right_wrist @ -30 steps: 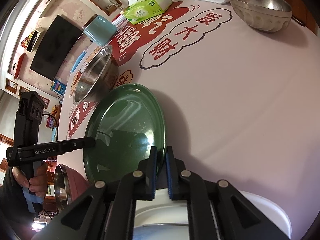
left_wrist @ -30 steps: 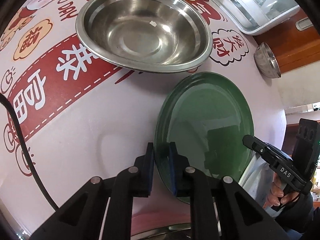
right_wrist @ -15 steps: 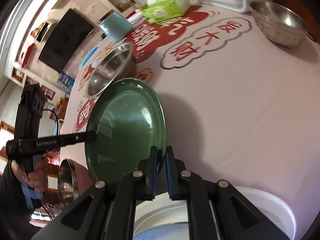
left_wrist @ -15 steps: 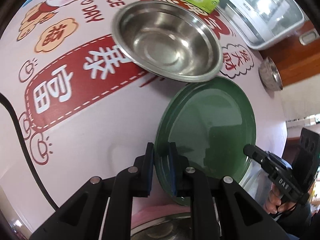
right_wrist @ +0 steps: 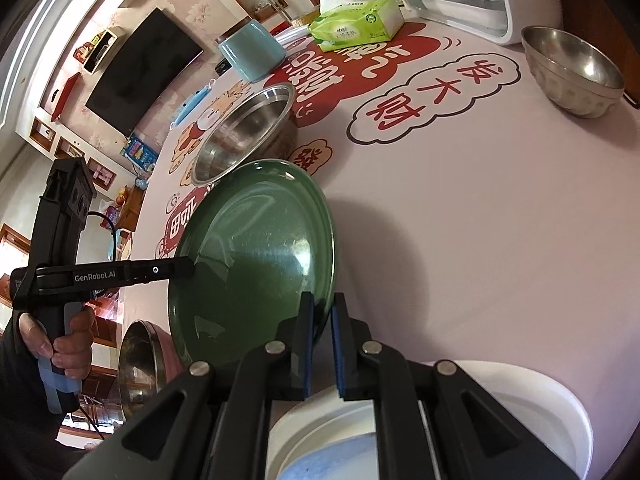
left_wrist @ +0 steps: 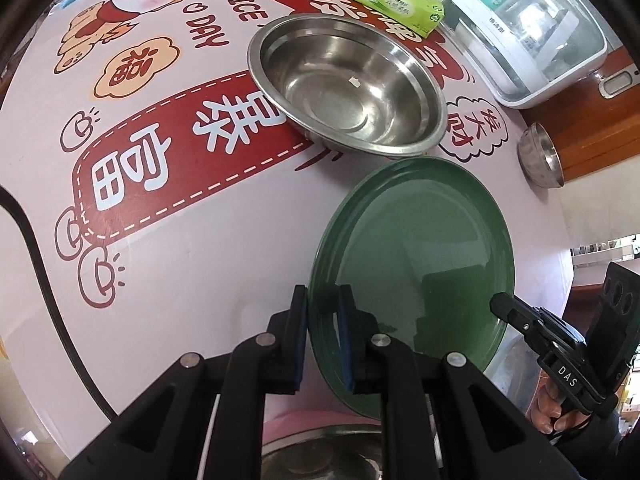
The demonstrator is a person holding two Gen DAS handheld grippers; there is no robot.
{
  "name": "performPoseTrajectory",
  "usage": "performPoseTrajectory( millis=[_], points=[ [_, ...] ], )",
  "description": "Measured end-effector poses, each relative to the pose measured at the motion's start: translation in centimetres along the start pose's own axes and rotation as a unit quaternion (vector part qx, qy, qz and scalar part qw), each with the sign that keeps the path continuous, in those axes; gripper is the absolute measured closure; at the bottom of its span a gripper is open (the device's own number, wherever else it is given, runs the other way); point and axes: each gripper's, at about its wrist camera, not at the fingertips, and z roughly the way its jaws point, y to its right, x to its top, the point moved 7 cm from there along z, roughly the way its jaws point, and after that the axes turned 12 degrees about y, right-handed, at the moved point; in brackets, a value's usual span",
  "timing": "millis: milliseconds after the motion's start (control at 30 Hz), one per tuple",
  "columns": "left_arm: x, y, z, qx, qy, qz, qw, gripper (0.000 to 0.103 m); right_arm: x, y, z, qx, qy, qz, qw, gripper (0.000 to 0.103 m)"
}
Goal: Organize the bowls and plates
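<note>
A dark green plate (left_wrist: 416, 260) is held in the air above the table by both grippers. My left gripper (left_wrist: 323, 340) is shut on its left rim. My right gripper (right_wrist: 322, 344) is shut on its right rim; the plate also shows in the right wrist view (right_wrist: 256, 256). A large steel bowl (left_wrist: 348, 84) sits on the table behind the plate and shows in the right wrist view (right_wrist: 244, 132). A small steel bowl (right_wrist: 572, 68) stands at the far right. A white plate (right_wrist: 540, 400) lies below my right gripper. A pink-rimmed steel bowl (right_wrist: 140, 356) lies below my left gripper.
The table (left_wrist: 200, 240) has a pink printed cover. A green tissue pack (left_wrist: 400, 0), a light blue cup (right_wrist: 252, 52) and a white appliance (left_wrist: 532, 36) stand at the far side. A black cable (left_wrist: 36, 248) runs along the left.
Both grippers have lifted the green plate higher and drawn it back from the large steel bowl. The table and far objects now look smaller and farther away.
</note>
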Motion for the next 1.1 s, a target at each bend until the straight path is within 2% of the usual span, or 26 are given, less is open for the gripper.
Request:
performPoseTrajectory(
  millis=[567,833,1100],
  points=[
    [0.0,5.2,-4.0,-0.01,0.031,0.047,0.9983,0.091,0.4,0.2,-5.4,-0.014,0.061,0.009,0.998,0.095],
    [-1.6,8.2,-6.2,-0.021,0.041,0.073,0.9963,0.091,0.1,0.7,-9.3,-0.023,0.098,0.015,0.995,0.095],
    [-4.5,10.7,-7.9,-0.026,0.044,0.086,0.995,0.091,-0.9,1.5,-12.6,-0.032,0.123,0.017,0.992,0.095]
  ],
)
